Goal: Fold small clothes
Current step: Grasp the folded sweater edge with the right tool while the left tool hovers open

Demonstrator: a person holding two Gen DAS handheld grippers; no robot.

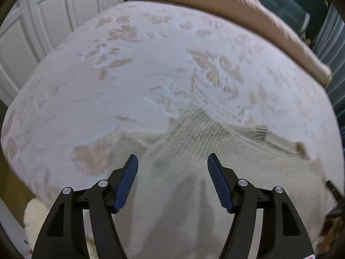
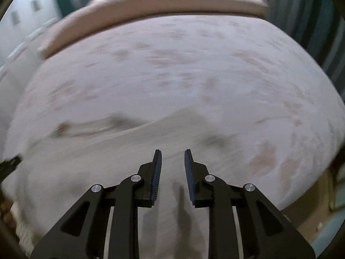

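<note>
A cream knit sweater [image 1: 215,161] lies spread on the bed; its ribbed hem or collar [image 1: 202,125] points away and a ribbed cuff [image 1: 259,132] lies at the right. My left gripper [image 1: 172,159] is wide open and empty, hovering just above the sweater. In the right wrist view the sweater [image 2: 129,151] is blurred by motion. My right gripper [image 2: 172,154] is open with a narrower gap, empty, above the sweater. The tip of the other gripper [image 2: 9,164] shows at the left edge.
The bed has a pale floral bedspread [image 1: 129,75]. A folded pink blanket [image 1: 215,2] lies along the far edge, also in the right wrist view [image 2: 151,2]. White cupboard doors [image 1: 32,32] stand at the left. A fluffy white thing [image 1: 34,215] lies below the bed edge.
</note>
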